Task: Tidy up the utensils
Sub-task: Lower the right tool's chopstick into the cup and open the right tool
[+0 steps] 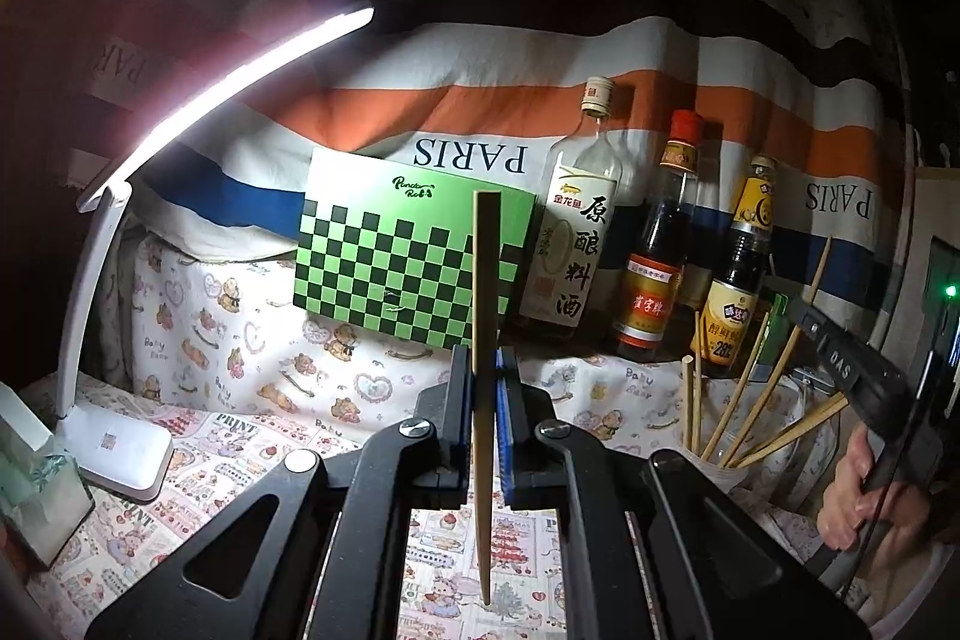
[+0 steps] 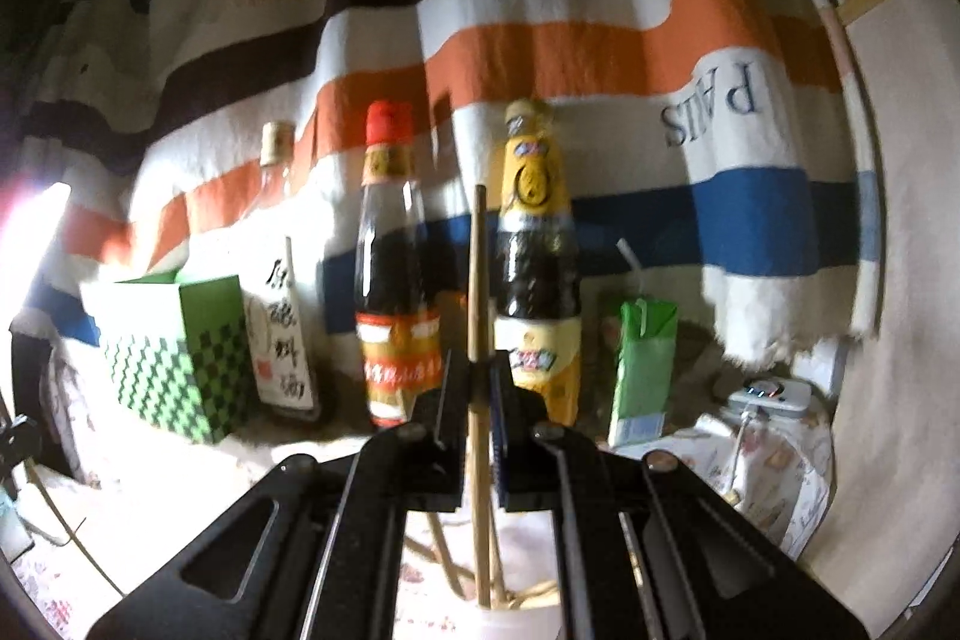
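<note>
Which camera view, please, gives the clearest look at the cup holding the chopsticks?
The left wrist view: the translucent cup stands whole at the right, several chopsticks fanning out of it. The right wrist view catches only its pale rim at the bottom edge, under the right gripper.

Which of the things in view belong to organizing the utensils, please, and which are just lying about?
Part of the job:
- left gripper, shut on a chopstick
- right gripper, shut on another chopstick
- cup holding more chopsticks

Just lying about:
- three sauce bottles
- green checkered box
- desk lamp
- green drink carton
- striped cloth
</note>
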A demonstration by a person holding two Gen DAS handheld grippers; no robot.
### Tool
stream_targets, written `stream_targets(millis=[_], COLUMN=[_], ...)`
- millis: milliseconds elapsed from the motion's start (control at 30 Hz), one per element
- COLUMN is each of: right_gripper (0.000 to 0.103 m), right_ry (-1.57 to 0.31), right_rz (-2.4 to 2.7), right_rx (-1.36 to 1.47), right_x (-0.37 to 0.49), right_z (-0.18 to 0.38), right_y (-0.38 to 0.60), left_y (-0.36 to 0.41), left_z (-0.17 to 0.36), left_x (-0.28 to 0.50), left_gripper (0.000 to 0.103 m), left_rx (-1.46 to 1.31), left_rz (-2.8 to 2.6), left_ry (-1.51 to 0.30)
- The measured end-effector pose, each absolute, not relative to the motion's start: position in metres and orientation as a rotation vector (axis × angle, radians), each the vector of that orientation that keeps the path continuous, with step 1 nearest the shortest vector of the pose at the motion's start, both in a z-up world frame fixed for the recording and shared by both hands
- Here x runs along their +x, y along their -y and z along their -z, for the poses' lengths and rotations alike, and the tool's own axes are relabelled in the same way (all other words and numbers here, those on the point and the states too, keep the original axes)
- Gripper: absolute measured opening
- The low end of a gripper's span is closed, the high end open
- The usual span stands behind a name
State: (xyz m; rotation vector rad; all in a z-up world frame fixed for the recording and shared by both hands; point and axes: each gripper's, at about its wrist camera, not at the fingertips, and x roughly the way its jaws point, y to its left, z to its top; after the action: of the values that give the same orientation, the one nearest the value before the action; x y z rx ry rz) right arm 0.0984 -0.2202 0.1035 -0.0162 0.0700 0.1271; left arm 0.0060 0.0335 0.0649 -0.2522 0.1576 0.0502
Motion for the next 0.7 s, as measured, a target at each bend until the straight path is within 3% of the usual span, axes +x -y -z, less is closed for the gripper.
stream_targets(millis=[367,700], right_gripper=[0.006,0.006], right_ry=[-0.233,-0.273], right_rz=[-0.126,-0.112], right_rx=[-0.041,-0.037], right_x=[0.121,0.128], right_z=[-0.074,-0.06], right_y=[0.22,0.229], left_y=[-0.038,-0.037], left_z=[-0.065,-0.066], left_x=[0.006,0.005], left_gripper=[0.006,0.006], left_rx=[-0.28,-0.268], left_rz=[-0.043,-0.046], left_ry=[-0.164,-0.161])
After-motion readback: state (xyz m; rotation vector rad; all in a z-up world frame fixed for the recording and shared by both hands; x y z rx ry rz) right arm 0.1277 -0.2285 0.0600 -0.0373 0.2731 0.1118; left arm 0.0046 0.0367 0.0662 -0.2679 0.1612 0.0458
